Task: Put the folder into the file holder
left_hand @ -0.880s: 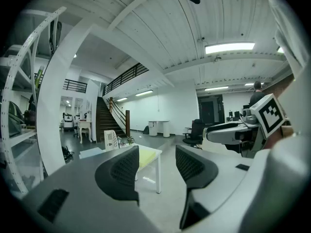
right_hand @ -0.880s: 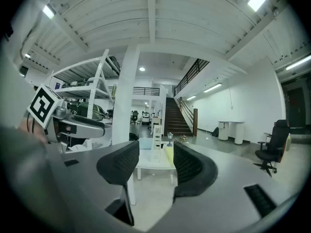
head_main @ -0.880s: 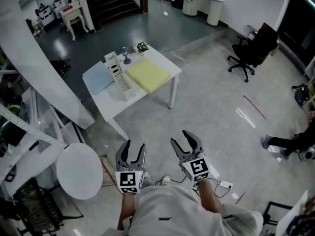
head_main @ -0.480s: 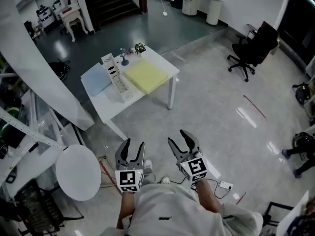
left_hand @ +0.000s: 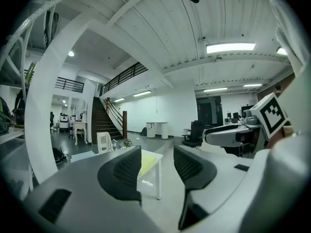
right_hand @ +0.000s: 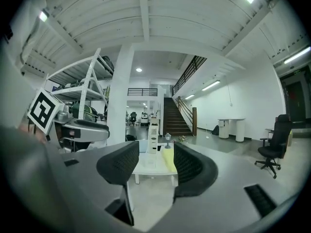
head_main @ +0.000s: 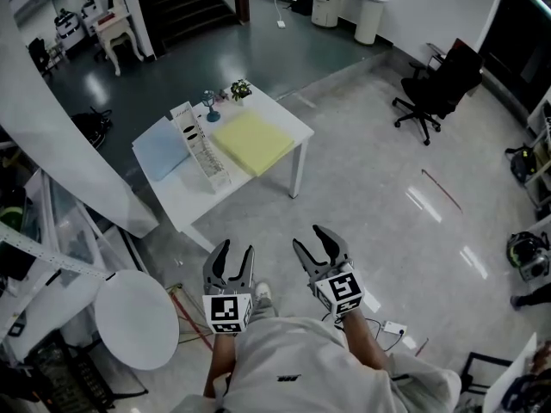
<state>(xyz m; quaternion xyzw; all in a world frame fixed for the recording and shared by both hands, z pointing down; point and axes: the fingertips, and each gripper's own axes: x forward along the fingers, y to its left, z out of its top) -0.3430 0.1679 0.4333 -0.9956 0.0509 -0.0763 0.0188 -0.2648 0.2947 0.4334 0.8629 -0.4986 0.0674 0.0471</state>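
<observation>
Folder [head_main: 255, 141], the yellow one, lay flat on the white table [head_main: 297, 132], to the right of the file holder [head_main: 201, 141] that stood upright in the middle of it. A blue folder [head_main: 161, 149] lay flat on the other side of the holder. Both were well apart from the grippers.

Compared with the earlier head view, the table stood a little higher and more to the left in the picture, and more of the pale floor lay between it and the grippers. The person at the right edge had gone nearly out of the view; only a dark part [head_main: 535, 298] was left, cut off by the frame. The grippers kept almost the same place at the bottom of the picture.

The left gripper [head_main: 235, 249] had its jaws a narrow way apart, and nothing was between them. The right gripper [head_main: 308, 237] was the same: a narrow gap, empty.

In the left gripper view the left jaw covered most of the table, so only a corner and a strip of yellow showed. In the right gripper view the table showed in the gap, far off. The slots of the file holder were too small to tell apart. Two small things [head_main: 225, 98] at the far edge of the table were hard to make out; one looked like a small plant.
</observation>
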